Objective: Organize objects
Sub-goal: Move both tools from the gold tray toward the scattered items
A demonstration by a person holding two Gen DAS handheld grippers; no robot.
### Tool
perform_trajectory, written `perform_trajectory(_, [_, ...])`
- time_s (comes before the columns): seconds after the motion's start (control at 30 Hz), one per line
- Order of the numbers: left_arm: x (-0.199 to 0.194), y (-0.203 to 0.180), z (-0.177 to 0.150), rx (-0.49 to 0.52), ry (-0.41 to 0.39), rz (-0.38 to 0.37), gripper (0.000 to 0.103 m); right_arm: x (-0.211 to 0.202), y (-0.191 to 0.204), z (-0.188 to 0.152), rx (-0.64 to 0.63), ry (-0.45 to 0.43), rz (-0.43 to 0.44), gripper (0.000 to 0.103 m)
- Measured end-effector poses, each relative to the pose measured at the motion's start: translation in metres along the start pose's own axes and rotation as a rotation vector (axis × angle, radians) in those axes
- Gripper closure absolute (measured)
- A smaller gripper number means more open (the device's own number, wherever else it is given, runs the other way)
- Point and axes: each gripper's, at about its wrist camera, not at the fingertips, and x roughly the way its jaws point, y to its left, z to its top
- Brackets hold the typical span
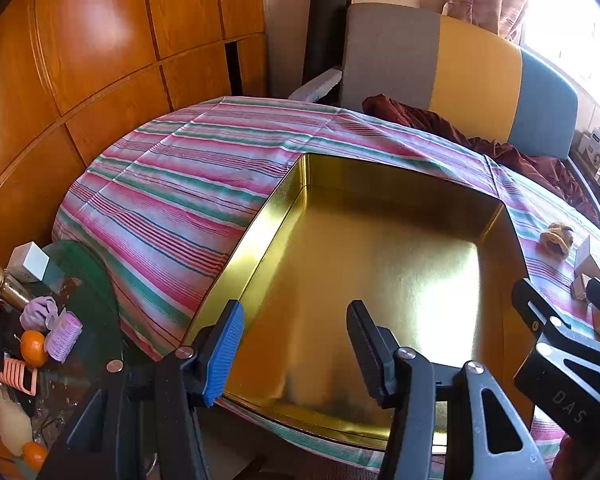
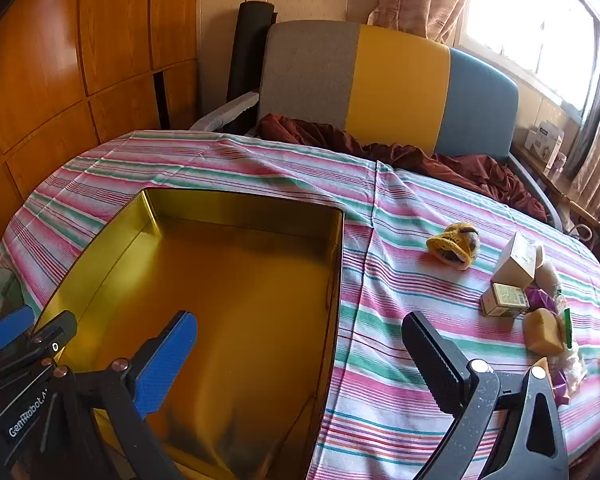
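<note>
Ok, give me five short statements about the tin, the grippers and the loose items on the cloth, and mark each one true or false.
1. The gold tin has nothing in it. True.
2. The right gripper is clamped on a box. False: its jaws stand open and hold nothing.
3. The yellow knitted item lies inside the tin. False: it lies on the striped tablecloth, to the right of the tin.
4. The left gripper is open, over the near end of the tin. True.
5. The small cardboard boxes sit left of the tin. False: they are on its right, beyond the knitted item.
</note>
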Motion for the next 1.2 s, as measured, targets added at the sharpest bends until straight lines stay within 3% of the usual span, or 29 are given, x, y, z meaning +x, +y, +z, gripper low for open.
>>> perform_trajectory(0.93, [-0.007, -0.004, -0.003, 0.007, -0.022, -0.002, 0.049, -0.010, -0.006, -0.004, 0.024, -0.014, -0.012, 0.000])
perform_trajectory(1.2, [-0.010, -0.018, -0.007, 0.051, -0.030, -0.036, 0.049, -0.016, -0.017, -0.003, 0.050, -0.032, -0.012, 0.000])
